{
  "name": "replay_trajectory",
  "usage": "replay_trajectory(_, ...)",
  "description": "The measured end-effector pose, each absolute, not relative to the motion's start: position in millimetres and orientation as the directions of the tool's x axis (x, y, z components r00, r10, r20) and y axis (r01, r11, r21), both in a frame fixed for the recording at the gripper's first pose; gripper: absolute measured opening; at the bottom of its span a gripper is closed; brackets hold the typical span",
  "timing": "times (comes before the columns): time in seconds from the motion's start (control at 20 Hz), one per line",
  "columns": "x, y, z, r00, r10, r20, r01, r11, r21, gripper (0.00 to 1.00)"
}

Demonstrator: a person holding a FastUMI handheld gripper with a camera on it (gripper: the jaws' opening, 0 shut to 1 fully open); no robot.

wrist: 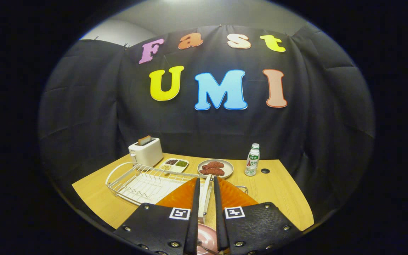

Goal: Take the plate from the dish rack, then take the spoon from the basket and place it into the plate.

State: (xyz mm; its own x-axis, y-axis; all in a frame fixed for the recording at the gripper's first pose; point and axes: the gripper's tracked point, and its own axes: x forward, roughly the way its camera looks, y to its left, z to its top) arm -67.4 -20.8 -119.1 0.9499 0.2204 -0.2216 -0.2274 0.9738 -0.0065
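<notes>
The tongs (205, 184), at the bottom centre of the frame, pinch the edge of the orange plate (181, 198), both fingers pressing on it edge-on. The plate hangs just above the near rim of the white wire dish rack (143, 182), centre left on the worktop (278, 191).

The grip is on a thin rim, so the plate may, I judge, pivot or slip if it is swung quickly. It could also catch the rack wires and drag the rack along.

Something pink and rounded shows between the fingers at the very bottom; I cannot tell what it is, nor make out the spoon or basket.

Count: one toaster (146, 151), one divided dish (174, 164), one grey plate (215, 168) with two pieces of meat, one bottle (252, 160).
</notes>
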Motion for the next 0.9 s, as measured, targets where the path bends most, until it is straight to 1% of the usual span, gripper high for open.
replay_trajectory(0.1, -69, -26, -110, 0.960, 0.201, -0.194, -0.207, 0.978, -0.011, 0.21)
replay_trajectory(0.15, -69, -29, -105, 0.967, 0.183, -0.176, -0.189, 0.982, -0.016, 0.23)
replay_trajectory(0.2, -70, -34, -97, 0.974, 0.170, -0.152, -0.175, 0.984, -0.021, 0.26)
replay_trajectory(0.25, -71, -33, -90, 0.977, 0.174, -0.124, -0.177, 0.984, -0.018, 0.35)
replay_trajectory(0.4, -70, -55, -79, 0.991, 0.122, -0.061, -0.123, 0.992, -0.015, 0.98)
replay_trajectory(0.45, -70, -61, -75, 0.993, 0.107, -0.043, -0.107, 0.994, 0.000, 0.97)
replay_trajectory(0.65, -68, -105, -83, 0.997, 0.067, -0.035, -0.065, 0.996, 0.066, 0.97)
replay_trajectory(0.8, -64, -153, -90, 0.998, 0.059, 0.037, -0.061, 0.996, 0.069, 0.97)
replay_trajectory(0.85, -59, -175, -95, 0.996, 0.042, 0.074, -0.046, 0.998, 0.051, 0.97)
replay_trajectory(0.9, -52, -193, -108, 0.996, 0.027, 0.086, -0.030, 0.999, 0.035, 0.96)
